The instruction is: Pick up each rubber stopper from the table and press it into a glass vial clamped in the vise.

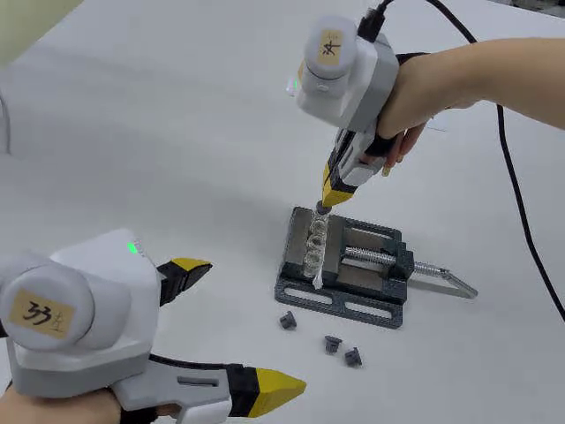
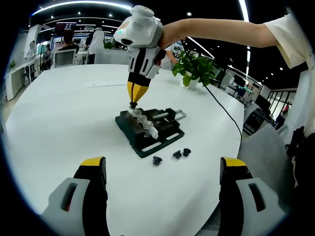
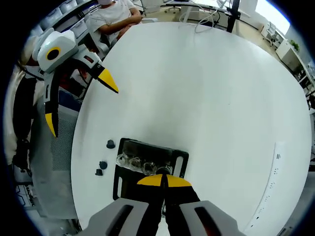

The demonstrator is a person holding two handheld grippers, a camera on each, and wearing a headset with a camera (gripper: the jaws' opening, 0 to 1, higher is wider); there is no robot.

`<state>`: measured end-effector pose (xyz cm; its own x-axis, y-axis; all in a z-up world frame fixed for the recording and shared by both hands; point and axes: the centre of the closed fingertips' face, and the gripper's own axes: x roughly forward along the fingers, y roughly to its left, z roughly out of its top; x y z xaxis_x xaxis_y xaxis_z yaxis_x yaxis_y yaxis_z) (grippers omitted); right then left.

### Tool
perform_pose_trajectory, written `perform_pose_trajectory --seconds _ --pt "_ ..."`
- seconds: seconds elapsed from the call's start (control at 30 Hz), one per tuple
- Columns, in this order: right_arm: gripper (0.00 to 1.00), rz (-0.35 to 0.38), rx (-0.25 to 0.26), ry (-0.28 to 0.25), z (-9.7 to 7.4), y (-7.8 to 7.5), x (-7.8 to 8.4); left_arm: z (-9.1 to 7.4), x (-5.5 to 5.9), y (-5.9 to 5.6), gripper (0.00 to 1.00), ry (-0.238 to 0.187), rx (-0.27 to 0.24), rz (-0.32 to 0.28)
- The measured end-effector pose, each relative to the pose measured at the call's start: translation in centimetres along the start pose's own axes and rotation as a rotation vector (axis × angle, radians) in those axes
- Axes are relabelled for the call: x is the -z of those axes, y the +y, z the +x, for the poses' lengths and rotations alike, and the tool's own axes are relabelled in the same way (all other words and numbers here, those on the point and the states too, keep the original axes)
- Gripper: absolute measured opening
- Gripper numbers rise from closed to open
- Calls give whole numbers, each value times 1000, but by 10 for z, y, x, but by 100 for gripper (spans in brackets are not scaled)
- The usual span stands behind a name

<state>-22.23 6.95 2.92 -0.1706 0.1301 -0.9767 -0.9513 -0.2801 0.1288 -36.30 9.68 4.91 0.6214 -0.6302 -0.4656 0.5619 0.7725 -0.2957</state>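
Right now my right gripper (image 1: 328, 201) hangs nose-down directly over the vise (image 1: 305, 296). Its yellow tips are pinched almost together on a small dark stopper (image 1: 322, 210). That piece sits at the mouth of the end vial in the row of glass vials (image 1: 315, 243) clamped upright in the vise. This is the end of the row away from the stoppers on the table. Whether it is seated in the glass or only touching the rim, I cannot tell. In the right gripper view my closed tips (image 3: 164, 179) cover that end vial, and the other vials (image 3: 134, 163) line up just beside them along the vise (image 3: 179, 158).

My left gripper (image 1: 254, 325) is held well apart from the vise, its jaws spread wide with nothing between them. In the left gripper view it (image 2: 163, 163) looks straight toward the vise (image 2: 165, 140) and the right gripper (image 2: 134, 102) above it.

Three loose stoppers (image 1: 332, 344) lie on the white table (image 1: 132, 132) just beside the vise's base, on the side facing my left gripper. Two are close together and one is a little apart.

The vise's screw handle (image 1: 446, 278) sticks out on the side away from the vials. A black cable (image 1: 521, 221) from the right gripper trails across the table beyond that handle. A potted plant (image 2: 194, 69) stands behind the vise.
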Motion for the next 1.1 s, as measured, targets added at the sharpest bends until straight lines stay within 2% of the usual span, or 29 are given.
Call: perform_pose_trajectory --seconds 0.17,0.3,0.43,0.5,0.63,0.77,0.8,0.87,0.93,1.1 --pt "0 -9 1 -8 0 -1 0 0 0 0 95 -1 -1 -1" --pt "0 1 -8 -44 -2 2 -2 0 -1 1 95 -3 0 0" --pt "1 -14 6 -77 -7 2 -3 0 -1 0 95 -2 3 5" --pt "9 -27 22 -108 -10 4 -5 0 -2 0 95 -4 3 6" --pt "33 -53 54 -146 -11 3 -8 0 -2 1 95 -5 3 9" --pt "50 -62 70 -178 -15 13 -9 -2 -4 2 95 -7 2 13" --pt "53 -86 73 -167 -16 15 -7 -2 -4 1 95 -8 1 14" --pt "56 -86 88 -153 -14 13 -3 -2 -5 1 95 -8 1 17" --pt "58 -68 85 -182 -14 16 -4 -3 -6 1 95 -8 1 20" --pt "65 -56 106 -200 -13 23 -1 -4 -9 -1 95 -13 0 28"
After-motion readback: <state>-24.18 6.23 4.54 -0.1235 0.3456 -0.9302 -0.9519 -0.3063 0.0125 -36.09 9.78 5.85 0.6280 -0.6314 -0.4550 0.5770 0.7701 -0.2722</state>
